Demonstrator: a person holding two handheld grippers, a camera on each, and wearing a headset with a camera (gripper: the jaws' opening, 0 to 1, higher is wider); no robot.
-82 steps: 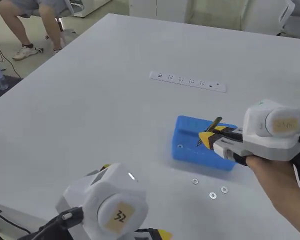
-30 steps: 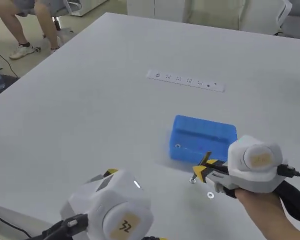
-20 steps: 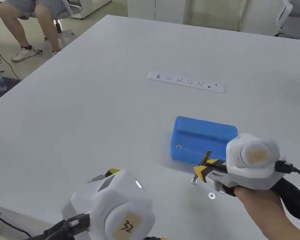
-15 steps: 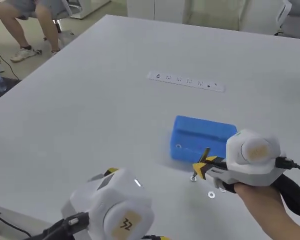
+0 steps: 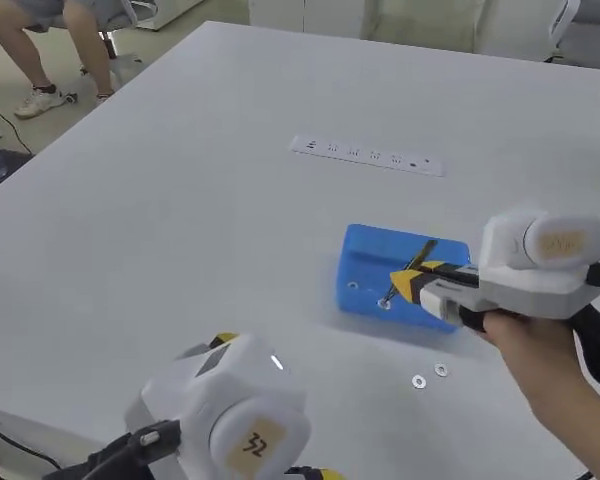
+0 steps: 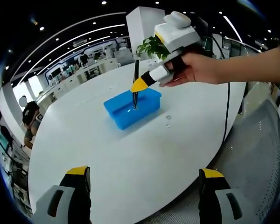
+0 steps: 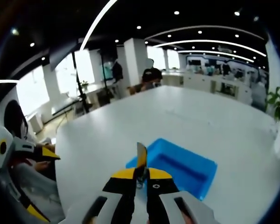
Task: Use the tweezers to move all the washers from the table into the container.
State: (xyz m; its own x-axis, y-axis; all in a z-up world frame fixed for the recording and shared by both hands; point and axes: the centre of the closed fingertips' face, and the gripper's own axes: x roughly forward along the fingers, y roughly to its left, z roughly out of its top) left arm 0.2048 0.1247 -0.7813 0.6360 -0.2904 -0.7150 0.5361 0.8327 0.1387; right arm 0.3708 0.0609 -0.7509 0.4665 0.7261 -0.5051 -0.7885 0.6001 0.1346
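My right gripper [image 5: 408, 284] is shut on black tweezers [image 5: 412, 270], which slant down over the blue container [image 5: 364, 281]. A small washer [image 5: 385, 301] sits at the tweezers' tip, just above the container's near wall. Two washers [image 5: 418, 381] [image 5: 441, 370] lie on the white table in front of the container. In the right gripper view the jaws [image 7: 142, 176] pinch the tweezers [image 7: 141, 156] above the container [image 7: 186, 179]. My left gripper [image 6: 144, 186] stands open and holds nothing, low at the table's near edge; from there the container [image 6: 123, 116] and tweezers [image 6: 135, 95] lie ahead.
A white power strip [image 5: 368, 157] lies on the table beyond the container. A seated person [image 5: 50, 40] is off the table's far left corner. The left gripper's white housing [image 5: 230, 415] takes up the near left of the table [image 5: 180, 220].
The right gripper rose from the table in front of the container and moved over it, with a washer now at the tweezers' tip. Two washers lie where three lay before.
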